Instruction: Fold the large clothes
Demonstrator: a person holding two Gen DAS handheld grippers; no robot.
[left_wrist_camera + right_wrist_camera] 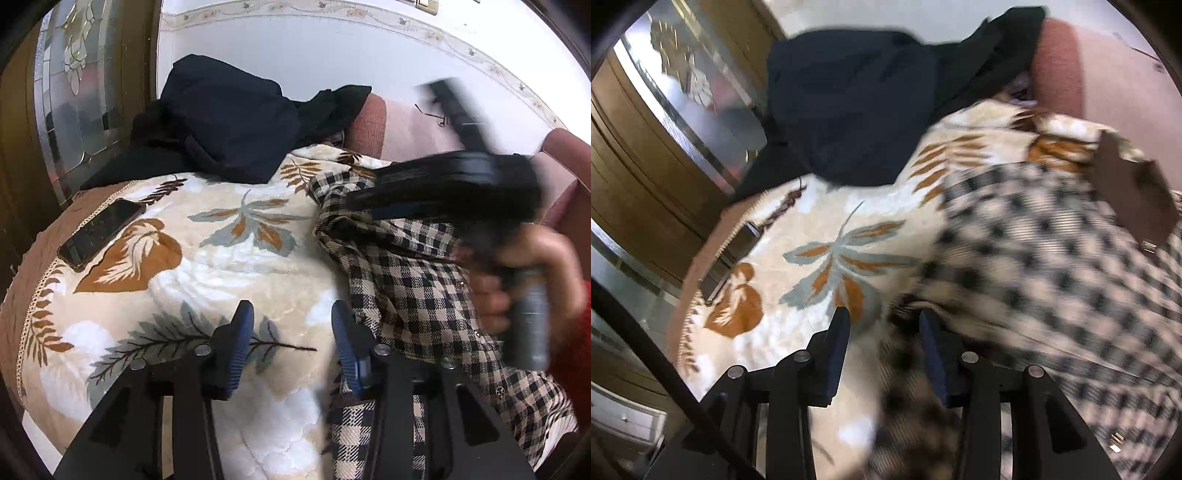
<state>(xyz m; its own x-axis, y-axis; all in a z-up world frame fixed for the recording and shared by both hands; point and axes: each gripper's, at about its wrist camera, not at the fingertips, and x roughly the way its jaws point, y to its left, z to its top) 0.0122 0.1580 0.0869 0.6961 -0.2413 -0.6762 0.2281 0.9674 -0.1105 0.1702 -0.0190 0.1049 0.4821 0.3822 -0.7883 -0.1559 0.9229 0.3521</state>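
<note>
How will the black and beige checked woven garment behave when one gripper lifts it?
The black and beige checked woven garment will probably flop and sag, since it already lies crumpled in folds. It looks thick, so perhaps fairly heavy. Its coarse weave should grip, not slip.

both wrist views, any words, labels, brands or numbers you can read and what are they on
None can be read in either view.
Phone: screen dark, no text shows.
Checked coat: only its pattern and small metal studs, no label visible.
Brown tab on the coat: blurred, no lettering made out.
Blanket: leaf print only.
</note>
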